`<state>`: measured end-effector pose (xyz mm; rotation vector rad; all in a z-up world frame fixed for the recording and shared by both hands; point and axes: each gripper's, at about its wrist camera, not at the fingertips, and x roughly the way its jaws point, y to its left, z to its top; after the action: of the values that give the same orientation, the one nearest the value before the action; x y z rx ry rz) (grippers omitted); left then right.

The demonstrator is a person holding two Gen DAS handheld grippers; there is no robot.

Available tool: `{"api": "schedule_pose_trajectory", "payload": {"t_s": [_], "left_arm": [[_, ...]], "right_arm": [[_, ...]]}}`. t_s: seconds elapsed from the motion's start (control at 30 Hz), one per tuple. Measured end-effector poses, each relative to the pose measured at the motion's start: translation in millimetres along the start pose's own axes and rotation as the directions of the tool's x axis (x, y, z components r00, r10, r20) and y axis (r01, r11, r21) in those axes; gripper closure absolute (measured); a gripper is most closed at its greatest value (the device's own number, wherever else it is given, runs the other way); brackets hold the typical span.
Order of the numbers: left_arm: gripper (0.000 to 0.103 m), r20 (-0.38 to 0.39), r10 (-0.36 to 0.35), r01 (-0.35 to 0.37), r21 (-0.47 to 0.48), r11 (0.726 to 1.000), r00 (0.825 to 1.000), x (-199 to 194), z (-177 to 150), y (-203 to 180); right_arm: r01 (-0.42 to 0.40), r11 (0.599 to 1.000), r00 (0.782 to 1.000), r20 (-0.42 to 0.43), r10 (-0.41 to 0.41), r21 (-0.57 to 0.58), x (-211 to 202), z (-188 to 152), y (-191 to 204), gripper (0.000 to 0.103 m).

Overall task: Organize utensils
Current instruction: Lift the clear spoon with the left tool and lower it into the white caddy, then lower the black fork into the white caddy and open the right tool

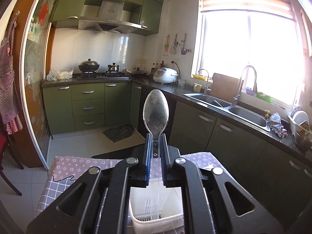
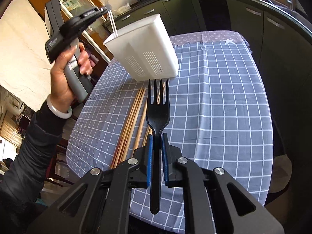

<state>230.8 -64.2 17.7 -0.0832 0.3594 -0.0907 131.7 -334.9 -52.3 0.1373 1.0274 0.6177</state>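
Left wrist view: left gripper [image 1: 156, 142] pinches a clear plastic spoon [image 1: 156, 113] at the neck, bowl pointing up frame centre, handle dipping into the white slotted plastic caddy [image 1: 156, 212] at bottom.

Right wrist view: right gripper [image 2: 156, 142] clamps a black plastic fork [image 2: 157, 120], tines toward the caddy; wooden chopsticks [image 2: 132, 120] lie lengthwise on the checked tablecloth [image 2: 224, 107]. Left hand [image 2: 66, 78] raised at upper left.

Spoon [image 1: 156, 111]: clear plastic, glossy, bowl scuffed and cloudy. Fork [image 2: 157, 117]: black plastic, smooth, low sheen. Utensil basket [image 2: 144, 48]: white plastic, matt, slotted walls. Chopsticks [image 2: 132, 117]: pale wood, bare finish, lower ends finely ridged. Worktop [image 2: 224, 97] cover: woven cloth, grey-blue check, matt, lightly creased. Left tongs [image 1: 156, 146] and right tongs [image 2: 157, 142]: black matt plastic frames, bright metal pivot pins, blue ribbed rubber-like pads [image 2: 150, 156]. Sink [image 1: 234, 109]: brushed steel. Cabinet fronts [image 1: 87, 105]: green, satin.
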Motion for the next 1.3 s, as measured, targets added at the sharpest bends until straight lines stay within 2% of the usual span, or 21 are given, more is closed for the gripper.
{"api": "schedule_pose_trajectory", "payload": {"t_s": [0.03,0.07,0.1,0.23,0.37,0.43,0.57,0.67,0.7,0.8,0.9,0.97,1.07,1.17,1.3], "left_arm": [[0.084,-0.007,0.004,-0.004,0.012,1.0,1.0,-2.0,-5.4,0.1],[0.071,-0.013,0.001,-0.001,0.021,1.0,1.0,-3.7,-8.7,-0.4],[0.068,-0.015,-0.005,0.005,0.026,1.0,1.0,-5.8,-11.2,-0.8],[0.067,-0.01,-0.012,0.012,0.053,0.999,1.0,-23.5,-10.3,1.0],[0.066,-0.004,-0.024,0.024,0.027,0.999,1.0,-55.3,0.1,11.3],[0.065,0.002,-0.026,0.026,0.015,1.0,1.0,-75.9,3.6,17.7],[0.057,0.014,-0.027,0.027,0.04,0.999,1.0,-117.1,-1.0,25.9],[0.056,0.024,-0.001,-0.001,0.091,0.996,1.0,-141.7,-7.9,30.7],[0.056,0.029,0.004,-0.007,0.102,0.995,1.0,-148.3,-9.5,33.0],[0.056,0.025,0.018,-0.021,0.109,0.994,1.0,-160.2,-12.0,39.6],[0.056,0.006,0.017,-0.018,0.094,0.995,1.0,-163.1,-14.7,47.8],[0.056,-0.012,0.014,-0.013,0.084,0.996,1.0,-160.8,-16.1,52.2],[0.056,-0.029,0.006,-0.004,0.07,0.998,1.0,-155.9,-18.7,56.1],[0.056,-0.043,0.001,0.001,0.065,0.998,0.999,-151.1,-19.4,55.7],[0.056,-0.074,-0.007,0.011,0.054,0.998,0.997,-146.4,-21.5,53.8]], "right_arm": [[0.003,1.0,1.0,0.015,-0.003,-0.009,-3.3,7.1,3.1,0.093],[0.007,1.0,1.0,0.03,-0.006,-0.016,-6.5,15.0,5.9,0.093],[0.012,1.0,0.999,0.045,-0.011,-0.022,-9.7,23.3,8.7,0.093],[0.019,0.999,0.992,0.128,-0.013,-0.04,-25.7,61.5,18.7,0.093],[0.013,0.999,0.968,0.249,-0.002,-0.043,-37.2,109.3,29.8,0.093],[0.024,0.999,0.946,0.324,-0.011,-0.036,-38.8,135.4,35.3,0.093],[0.074,0.997,0.875,0.48,-0.055,-0.02,-31.8,179.1,46.4,0.093],[0.119,0.993,0.831,0.548,-0.096,-0.006,-14.1,206.4,54.5,0.093],[0.131,0.991,0.825,0.555,-0.108,-0.001,-5.4,213.7,55.3,0.093],[0.152,0.988,0.829,0.544,-0.131,0.007,25.5,226.5,54.0,0.093],[0.192,0.981,0.83,0.535,-0.16,-0.003,52.9,225.2,50.9,0.093],[0.195,0.981,0.832,0.531,-0.159,-0.011,61.1,216.7,49.5,0.093],[0.218,0.975,0.82,0.549,-0.163,-0.037,61.9,199.2,49.9,0.093],[0.241,0.968,0.821,0.546,-0.167,-0.065,60.9,179.2,51.4,0.093],[0.253,0.963,0.836,0.522,-0.17,-0.092,62.2,154.2,52.7,0.093]]}}
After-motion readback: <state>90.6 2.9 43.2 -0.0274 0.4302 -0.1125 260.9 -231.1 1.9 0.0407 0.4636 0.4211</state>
